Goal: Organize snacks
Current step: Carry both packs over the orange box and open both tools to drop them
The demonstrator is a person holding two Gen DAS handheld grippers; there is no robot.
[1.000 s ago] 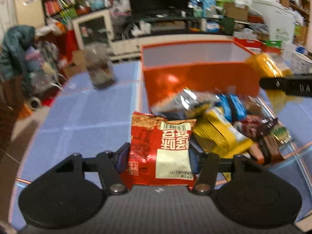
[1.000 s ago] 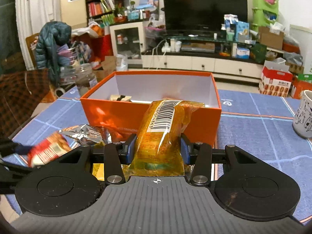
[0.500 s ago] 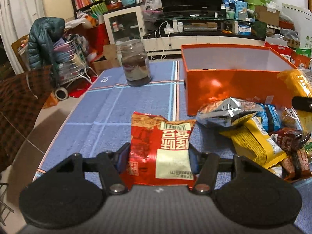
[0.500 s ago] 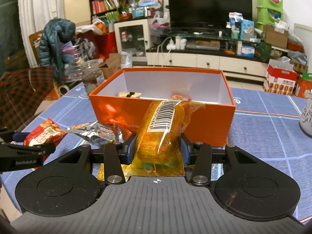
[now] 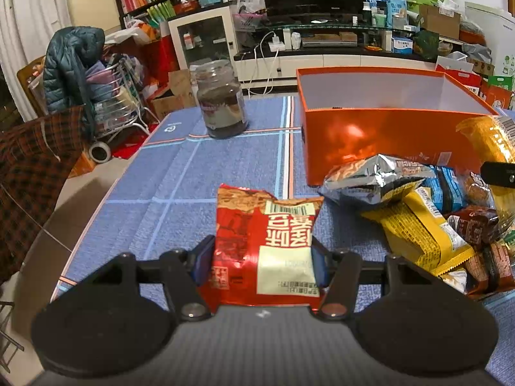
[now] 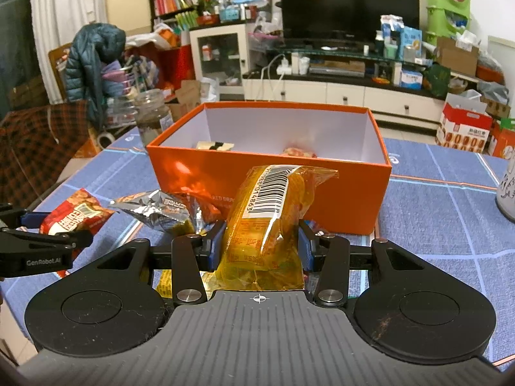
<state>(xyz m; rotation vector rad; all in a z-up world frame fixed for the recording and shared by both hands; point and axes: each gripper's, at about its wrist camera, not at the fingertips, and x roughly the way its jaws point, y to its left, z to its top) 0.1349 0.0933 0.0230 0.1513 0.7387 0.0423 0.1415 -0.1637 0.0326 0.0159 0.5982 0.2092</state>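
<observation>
Change: since the earlier frames the orange box sits further right in the left wrist view, the jar has come sharply into sight, and the box looms closer in the right wrist view.
Left wrist view, left gripper: fingers pressed onto the red snack packet, pinching it by its sides above the blue tablecloth.
Left wrist view, orange box: open, with a loose pile led by a silver packet and a yellow packet just in front of it; a glass jar stands well left of the box.
Right wrist view, right gripper: fingers clamped on the amber packet, held up in front of the box's near wall.
Right wrist view, orange box: small items lie inside; the red packet and left gripper show well left of it.
</observation>
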